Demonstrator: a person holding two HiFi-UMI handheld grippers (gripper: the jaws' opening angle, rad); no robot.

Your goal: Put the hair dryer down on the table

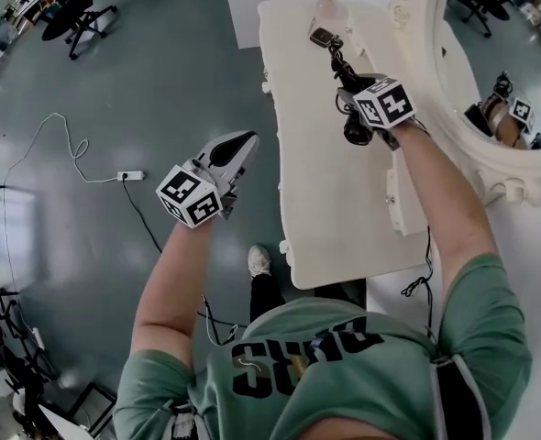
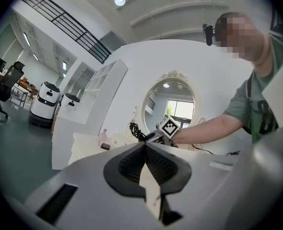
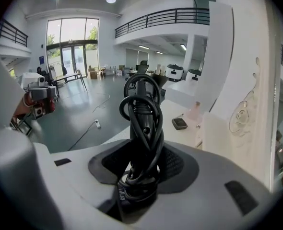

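My right gripper (image 1: 358,110) is shut on a black hair dryer (image 1: 356,128), held over the back half of the white dressing table (image 1: 330,200). In the right gripper view the hair dryer (image 3: 141,114) stands up between the jaws of the right gripper (image 3: 142,170), its black cord looped round the handle. Whether the dryer touches the tabletop cannot be told. My left gripper (image 1: 241,147) hangs over the floor to the left of the table. In its own view the left gripper (image 2: 145,147) is shut with nothing between its pads.
An oval mirror (image 1: 491,62) in a white ornate frame stands at the table's right side. A small dark case (image 1: 323,37) and a pink bottle (image 1: 328,9) sit at the table's far end. A power strip (image 1: 130,175) with cable lies on the floor at left.
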